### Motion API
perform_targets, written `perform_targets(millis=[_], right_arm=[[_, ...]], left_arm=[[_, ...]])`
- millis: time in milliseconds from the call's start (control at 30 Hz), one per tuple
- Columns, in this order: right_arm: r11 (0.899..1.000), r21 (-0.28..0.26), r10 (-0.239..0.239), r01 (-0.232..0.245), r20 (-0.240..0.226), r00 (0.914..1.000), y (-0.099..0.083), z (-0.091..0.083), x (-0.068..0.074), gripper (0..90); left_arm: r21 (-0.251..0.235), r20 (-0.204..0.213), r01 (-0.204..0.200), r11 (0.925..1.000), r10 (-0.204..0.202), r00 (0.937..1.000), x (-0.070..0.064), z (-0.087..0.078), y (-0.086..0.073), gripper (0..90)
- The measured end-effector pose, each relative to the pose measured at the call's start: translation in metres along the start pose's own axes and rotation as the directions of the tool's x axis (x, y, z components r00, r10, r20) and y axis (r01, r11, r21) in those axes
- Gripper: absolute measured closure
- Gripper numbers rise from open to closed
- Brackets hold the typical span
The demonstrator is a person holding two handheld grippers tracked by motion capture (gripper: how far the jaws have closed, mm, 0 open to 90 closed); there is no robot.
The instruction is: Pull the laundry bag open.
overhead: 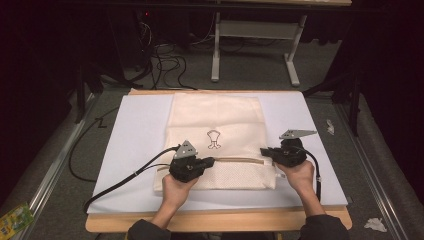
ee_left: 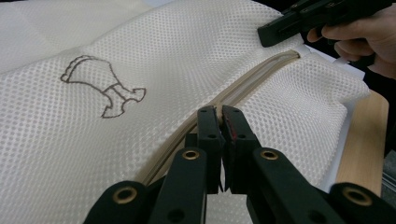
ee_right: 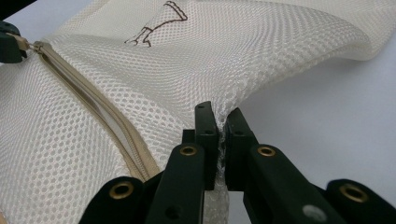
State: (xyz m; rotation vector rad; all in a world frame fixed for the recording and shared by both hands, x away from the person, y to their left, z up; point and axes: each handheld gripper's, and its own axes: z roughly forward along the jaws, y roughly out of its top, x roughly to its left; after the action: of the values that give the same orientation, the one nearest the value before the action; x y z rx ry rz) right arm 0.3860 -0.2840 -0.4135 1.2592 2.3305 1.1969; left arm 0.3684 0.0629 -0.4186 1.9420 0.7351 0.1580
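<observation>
A cream mesh bag (overhead: 215, 115) with a small brown drawing (overhead: 214, 139) lies flat on a white board (overhead: 130, 150). A tan zipper (overhead: 240, 159) runs across its near part. My left gripper (overhead: 212, 161) is shut on the zipper pull (ee_left: 218, 111) at the zipper's left stretch. In the left gripper view the zipper (ee_left: 261, 70) leads away to the far corner of the bag. My right gripper (overhead: 263, 151) is shut on the bag's mesh edge (ee_right: 229, 100) at the zipper's right end and lifts it slightly. In the right gripper view the left gripper's (ee_right: 7, 44) tip holds the pull.
The white board rests on a wooden table (overhead: 215, 220). Black cables (overhead: 125, 177) trail left from the left gripper over the board's edge. On the floor lie more cables (overhead: 165, 62), a metal table frame (overhead: 255, 30), crumpled paper (overhead: 375, 223) and a green packet (overhead: 15, 220).
</observation>
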Motion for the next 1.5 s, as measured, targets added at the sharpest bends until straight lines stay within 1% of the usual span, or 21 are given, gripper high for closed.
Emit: perform_targets(millis=[100,133,400,533,600,667,767,900,1000,1100,1167,1200,1333,1500], right_arm=[[1.000,-0.004,0.014,-0.014,-0.009,0.9999,-0.002,0.000,-0.003,88.4],[1.000,-0.002,0.014,-0.014,-0.005,0.9999,-0.002,-0.001,-0.003,88.3],[1.000,-0.002,0.017,-0.017,-0.001,0.9999,-0.001,-0.001,-0.003,88.3],[1.000,-0.002,0.016,-0.016,0.001,0.9999,-0.001,-0.001,-0.003,88.3],[1.000,-0.004,0.014,-0.014,0.001,0.9999,-0.002,0.000,-0.004,88.4],[1.000,-0.004,0.022,-0.022,-0.005,0.9998,-0.003,0.000,-0.004,88.3],[1.000,-0.006,0.012,-0.012,-0.003,0.9999,-0.002,0.000,-0.003,88.3],[1.000,-0.006,0.017,-0.017,-0.005,0.9998,-0.002,-0.001,-0.004,88.4],[1.000,0.000,0.013,-0.013,0.003,0.9999,-0.001,-0.001,-0.003,88.4],[1.000,-0.002,0.016,-0.016,0.005,0.9999,-0.002,-0.002,-0.004,88.3],[1.000,0.000,0.019,-0.019,0.006,0.9998,-0.002,-0.001,-0.005,88.3],[1.000,-0.001,0.020,-0.020,0.004,0.9998,-0.002,-0.001,-0.004,88.3],[1.000,-0.002,0.014,-0.014,0.001,0.9999,-0.001,-0.001,-0.003,88.3],[1.000,-0.001,0.015,-0.015,0.009,0.9998,-0.001,-0.001,-0.003,88.4]], left_arm=[[-0.011,-0.008,0.005,0.9999,-0.005,1.0000,0.003,-0.006,0.000,87.2],[-0.011,-0.005,0.011,0.9999,-0.011,0.9999,0.004,-0.007,0.000,87.2],[-0.039,-0.020,0.004,0.9992,-0.005,0.9998,0.007,-0.017,0.001,87.2],[-0.045,-0.027,0.022,0.9988,-0.023,0.9994,0.012,-0.022,-0.001,87.2],[-0.045,-0.033,0.025,0.9987,-0.026,0.9991,0.013,-0.025,-0.002,87.2],[-0.044,-0.033,0.024,0.9987,-0.025,0.9991,0.013,-0.026,-0.002,87.2],[-0.051,-0.033,0.024,0.9984,-0.025,0.9991,0.013,-0.026,-0.001,87.2],[-0.053,-0.028,0.027,0.9982,-0.028,0.9992,0.013,-0.027,-0.001,87.2],[-0.052,-0.041,0.022,0.9984,-0.024,0.9989,0.014,-0.030,-0.001,87.2],[-0.064,-0.045,0.032,0.9975,-0.035,0.9984,0.018,-0.034,-0.003,87.2],[-0.066,-0.036,0.048,0.9967,-0.050,0.9981,0.021,-0.035,-0.004,87.2],[-0.064,-0.036,0.048,0.9968,-0.051,0.9981,0.021,-0.036,-0.004,87.2],[-0.071,-0.046,0.038,0.9967,-0.041,0.9981,0.021,-0.039,-0.003,87.2],[-0.079,-0.046,0.042,0.9960,-0.045,0.9979,0.023,-0.041,-0.005,87.2]])
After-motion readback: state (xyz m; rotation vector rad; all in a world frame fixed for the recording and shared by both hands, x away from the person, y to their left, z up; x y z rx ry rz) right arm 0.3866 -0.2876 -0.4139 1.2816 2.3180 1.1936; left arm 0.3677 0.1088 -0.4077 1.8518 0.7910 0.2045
